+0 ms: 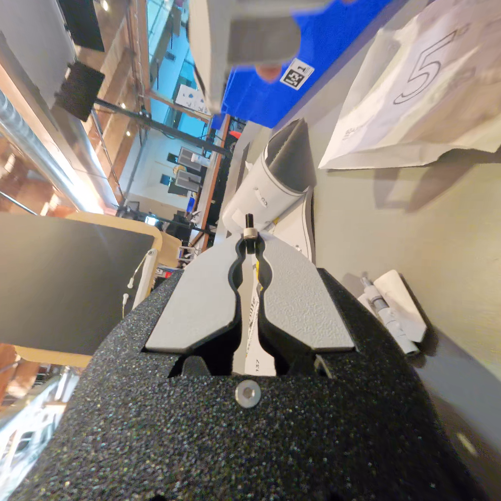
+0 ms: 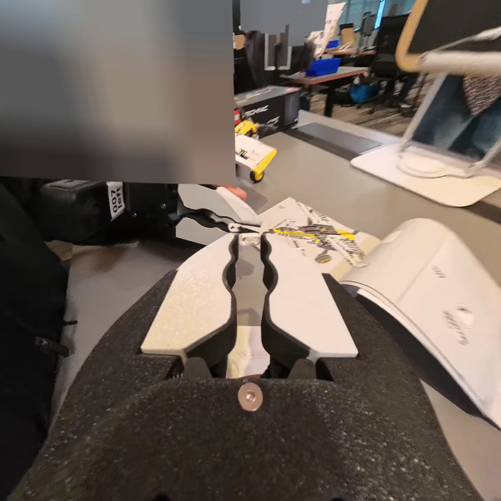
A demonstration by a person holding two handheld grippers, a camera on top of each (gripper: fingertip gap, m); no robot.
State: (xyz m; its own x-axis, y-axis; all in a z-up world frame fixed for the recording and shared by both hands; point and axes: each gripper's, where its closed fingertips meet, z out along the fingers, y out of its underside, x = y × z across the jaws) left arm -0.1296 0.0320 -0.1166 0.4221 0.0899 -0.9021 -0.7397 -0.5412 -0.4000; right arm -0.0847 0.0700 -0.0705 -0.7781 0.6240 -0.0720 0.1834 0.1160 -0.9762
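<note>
My left gripper [image 1: 249,242] is shut on a short black pin [image 1: 249,221] that carries a light grey bushing [image 1: 249,233]. The pin sticks out past the fingertips. My right gripper [image 2: 249,238] is shut on a small white beam piece [image 2: 248,240] held crosswise between its fingertips, above the grey table [image 2: 311,173]. In the right wrist view the left gripper [image 2: 244,227] comes in from the left. Its tips lie just above and behind the white piece, almost touching it.
An open instruction booklet [image 2: 311,238] with a curled page [image 2: 420,284] lies to the right. A yellow and white model vehicle [image 2: 254,157] and a black box [image 2: 265,108] stand behind. A numbered paper bag [image 1: 406,95], a blue bin [image 1: 257,100] and a small parts bag [image 1: 390,306] are nearby. The gap from one gripper's tips to the other's is roughly 7 cm.
</note>
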